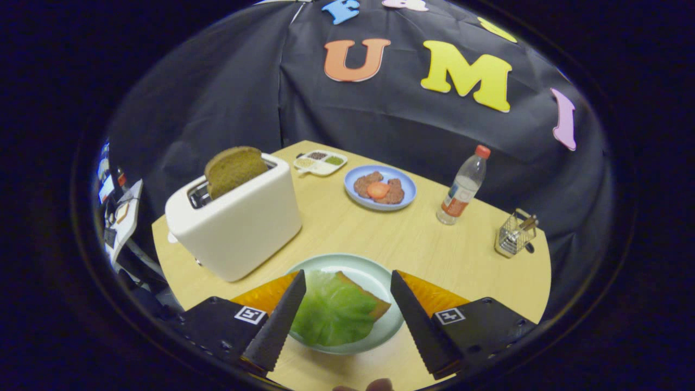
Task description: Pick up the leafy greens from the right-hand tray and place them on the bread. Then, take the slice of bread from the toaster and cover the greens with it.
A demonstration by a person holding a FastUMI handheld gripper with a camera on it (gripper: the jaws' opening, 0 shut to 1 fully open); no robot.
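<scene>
Claw (347,282) spread, empty; greens (332,312) on bread (374,305) between fingers.

The tool (347,282) has black ridged fingers, orange backs and square coded markers

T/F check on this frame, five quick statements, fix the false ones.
1. The leafy greens lie on the bread on the green plate. True.
2. The gripper is shut on the greens. False: its fingers are spread apart, one on each side of them.
3. A bread slice sticks up out of the toaster. True.
4. The bottle lies on its side. False: it stands upright.
5. The blue plate sits beyond the green plate. True.
</scene>
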